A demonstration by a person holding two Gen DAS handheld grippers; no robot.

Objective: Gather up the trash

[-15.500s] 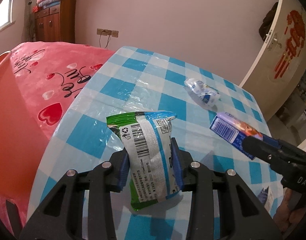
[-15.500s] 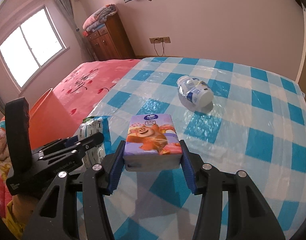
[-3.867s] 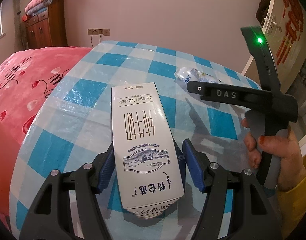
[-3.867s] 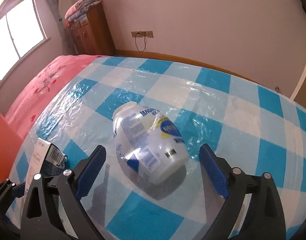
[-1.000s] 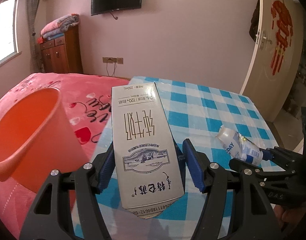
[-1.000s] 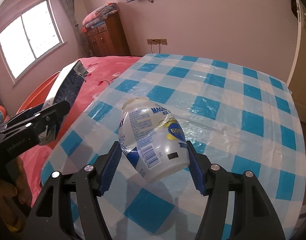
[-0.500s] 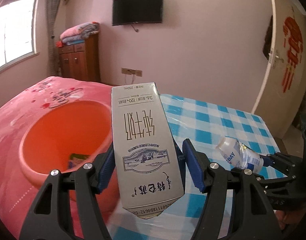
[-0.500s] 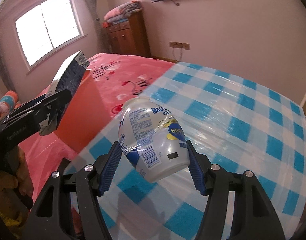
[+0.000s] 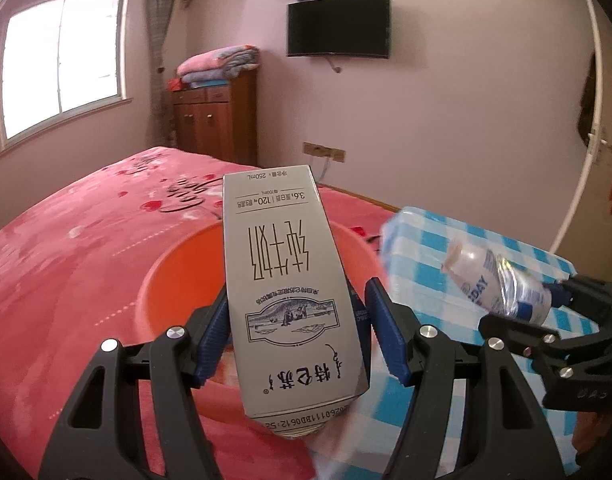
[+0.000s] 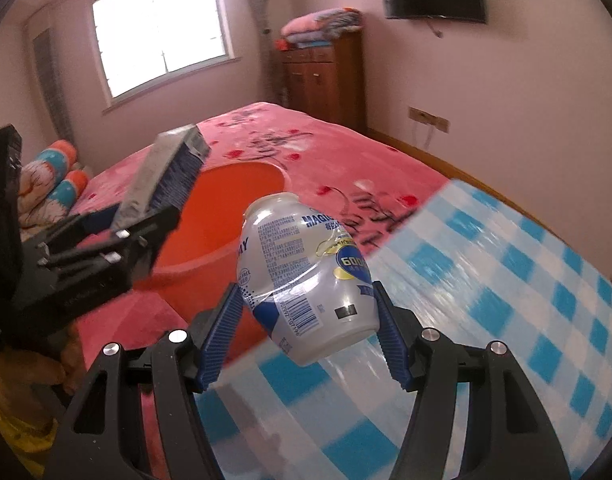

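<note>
My left gripper is shut on a grey milk carton, held up in the air in front of an orange bucket that stands by the pink bed. My right gripper is shut on a crushed clear plastic bottle with a blue and white label. In the right wrist view the orange bucket lies beyond the bottle, and the left gripper with the carton hovers over its left rim. The left wrist view shows the bottle at the right, in the right gripper.
A table with a blue and white checked cloth runs off to the right. A bed with a pink blanket fills the left side. A wooden cabinet stands against the far wall. A hand in a yellow sleeve holds the left gripper.
Both grippers have swung left and upward, away from the table toward the orange bucket, each still holding its item. The bucket now sits behind the carton.
</note>
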